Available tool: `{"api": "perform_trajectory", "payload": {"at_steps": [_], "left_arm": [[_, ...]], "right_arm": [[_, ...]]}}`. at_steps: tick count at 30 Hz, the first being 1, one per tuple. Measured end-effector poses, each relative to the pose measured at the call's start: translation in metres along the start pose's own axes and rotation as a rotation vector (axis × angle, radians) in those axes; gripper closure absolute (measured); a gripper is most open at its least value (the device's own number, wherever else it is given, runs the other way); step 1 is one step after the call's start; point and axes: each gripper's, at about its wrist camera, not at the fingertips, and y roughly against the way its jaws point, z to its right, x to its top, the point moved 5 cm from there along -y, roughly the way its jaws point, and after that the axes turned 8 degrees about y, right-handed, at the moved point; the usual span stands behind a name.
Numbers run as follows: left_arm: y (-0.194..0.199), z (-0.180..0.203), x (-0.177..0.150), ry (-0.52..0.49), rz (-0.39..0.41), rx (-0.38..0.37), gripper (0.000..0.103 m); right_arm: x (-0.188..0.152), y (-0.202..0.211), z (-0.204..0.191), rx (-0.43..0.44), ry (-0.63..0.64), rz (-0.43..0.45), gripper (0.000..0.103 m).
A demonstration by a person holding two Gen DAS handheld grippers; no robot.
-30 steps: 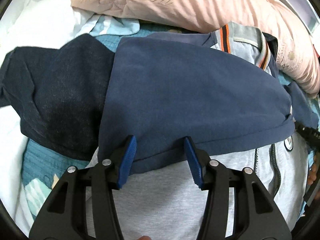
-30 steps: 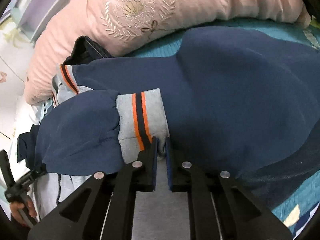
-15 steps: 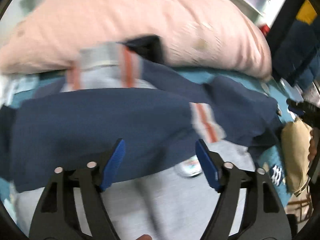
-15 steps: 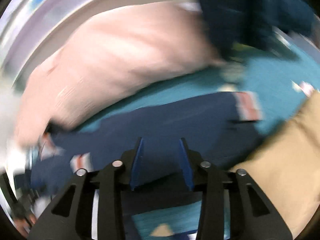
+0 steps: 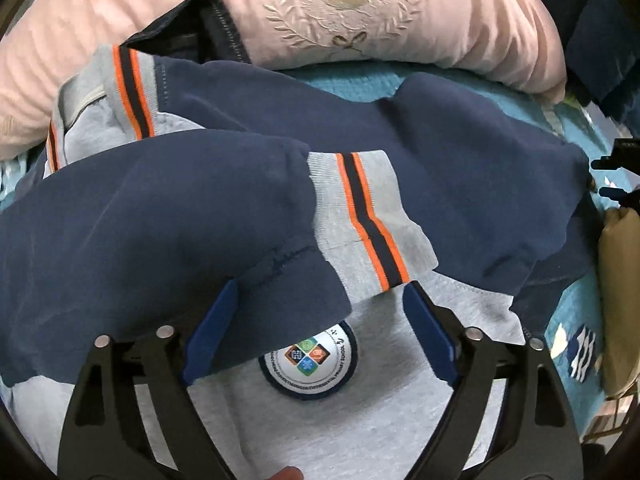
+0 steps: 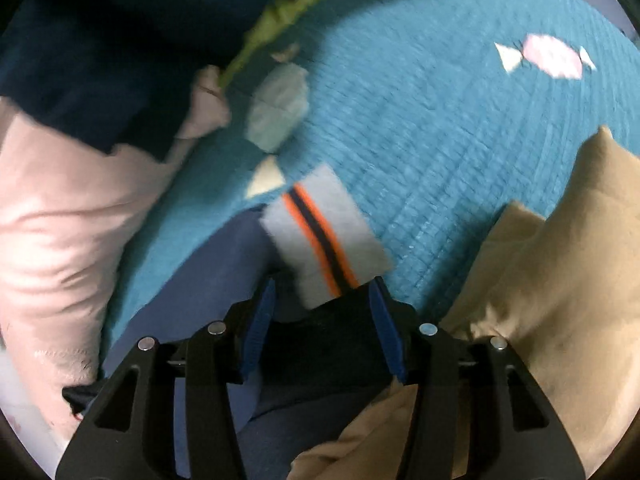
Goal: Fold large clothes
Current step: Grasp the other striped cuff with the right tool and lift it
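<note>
A grey jacket with navy sleeves [image 5: 460, 168] lies on the bed. In the left wrist view one navy sleeve is folded across the grey front, and its striped grey cuff [image 5: 360, 216] rests above a round badge [image 5: 308, 356]. My left gripper [image 5: 320, 334] hovers over the badge with its jaws opening wide and nothing pressed between them. In the right wrist view the other sleeve's striped cuff [image 6: 320, 236] lies on the teal bedspread [image 6: 460, 120]. My right gripper [image 6: 323, 320] is just over the cuff's near end, its jaws opening, and the pads do not press on it.
A pink pillow [image 5: 360, 20] lies along the far side of the bed, with a dark garment [image 5: 208, 32] against it. Tan cloth [image 6: 560, 280] is bunched to the right of the cuff. Dark navy clothes [image 6: 80, 40] and a green cloth [image 6: 280, 8] lie beyond.
The right gripper let go of the striped cuff on the grey front and swung over to the other sleeve's cuff, jaws spreading. The left gripper slid right along the folded sleeve and opened wider.
</note>
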Motion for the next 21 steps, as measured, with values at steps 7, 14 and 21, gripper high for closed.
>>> {"api": "perform_trajectory", "payload": {"at_steps": [7, 14, 21], "left_arm": [[-0.004, 0.002, -0.002, -0.008, 0.003, 0.012, 0.017], [-0.003, -0.001, -0.003, -0.027, 0.002, 0.010, 0.016], [0.013, -0.009, 0.000, 0.035, 0.023, -0.081, 0.016]], "right_arm": [[0.007, -0.011, 0.014, 0.111, -0.082, 0.082, 0.056], [0.009, -0.014, 0.004, 0.163, -0.034, 0.131, 0.090], [-0.003, 0.038, -0.019, 0.202, 0.088, 0.323, 0.093]]}}
